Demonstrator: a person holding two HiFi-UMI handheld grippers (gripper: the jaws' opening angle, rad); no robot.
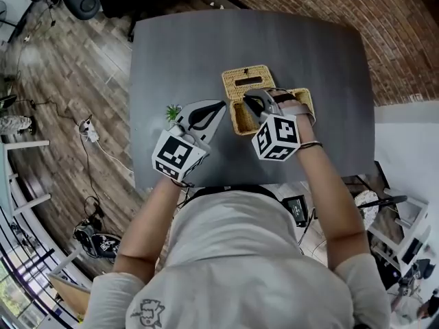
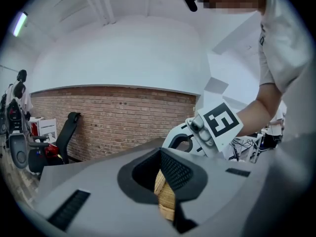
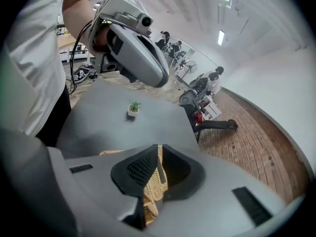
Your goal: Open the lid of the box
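left claw (image 2: 161,158) pinching wicker box (image 1: 240,122) edge | right claw (image 3: 158,154) narrow, nipping lid (image 1: 247,81) rim | head view hides both grips

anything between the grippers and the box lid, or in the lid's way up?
Nothing visible. The left gripper and right gripper each have their fingers closed on wicker of the box, by the near edge of the lid. The small plant stands apart to the left on the table. Nothing hangs above the lid.
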